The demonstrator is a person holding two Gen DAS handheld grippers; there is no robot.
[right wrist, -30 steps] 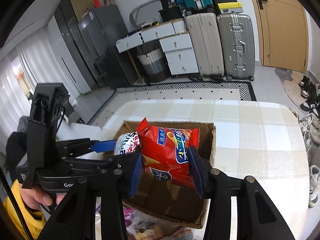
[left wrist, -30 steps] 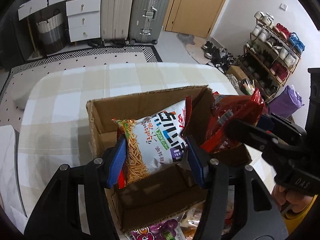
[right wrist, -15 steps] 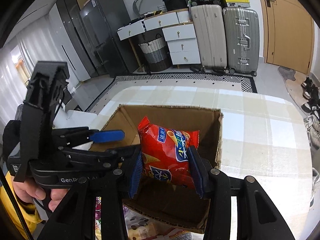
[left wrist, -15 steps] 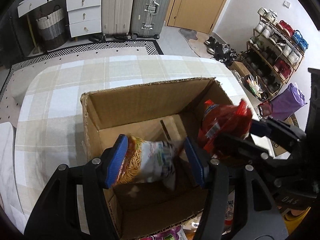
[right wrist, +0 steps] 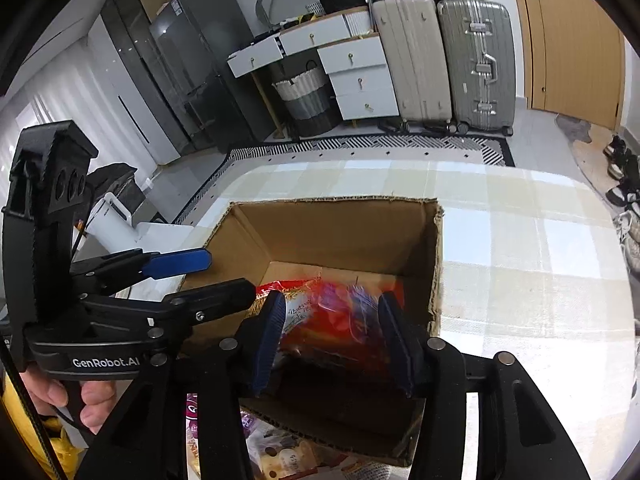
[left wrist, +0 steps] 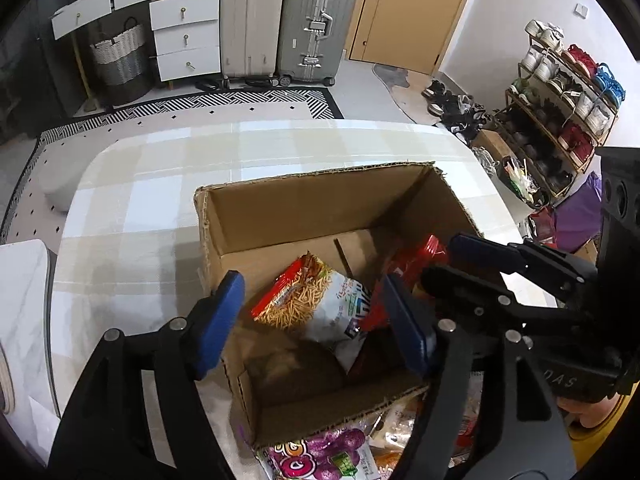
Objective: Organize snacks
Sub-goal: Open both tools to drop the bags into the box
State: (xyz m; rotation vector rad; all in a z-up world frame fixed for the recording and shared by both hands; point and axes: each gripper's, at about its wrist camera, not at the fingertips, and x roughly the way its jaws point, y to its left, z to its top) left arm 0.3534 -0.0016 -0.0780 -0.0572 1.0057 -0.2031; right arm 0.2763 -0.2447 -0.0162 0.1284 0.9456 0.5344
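An open cardboard box stands on the checked table. A white and orange noodle snack bag lies on the box floor. My left gripper hangs over it with its jaws opening wide, and neither pad touches the bag. A red chip bag shows blurred between the pads of my right gripper. It is low inside the box beside the noodle bag. The right jaws are opening, and the pads look clear of the bag.
More snack packets lie at the box's near side, among them a purple bag and a pale packet. The checked tablecloth extends beyond and beside the box. Suitcases, drawers and a shoe rack stand on the floor behind.
The left gripper opened and let go of the noodle bag, which dropped onto the box floor. The right gripper sank into the box with the red bag and its jaws widened.
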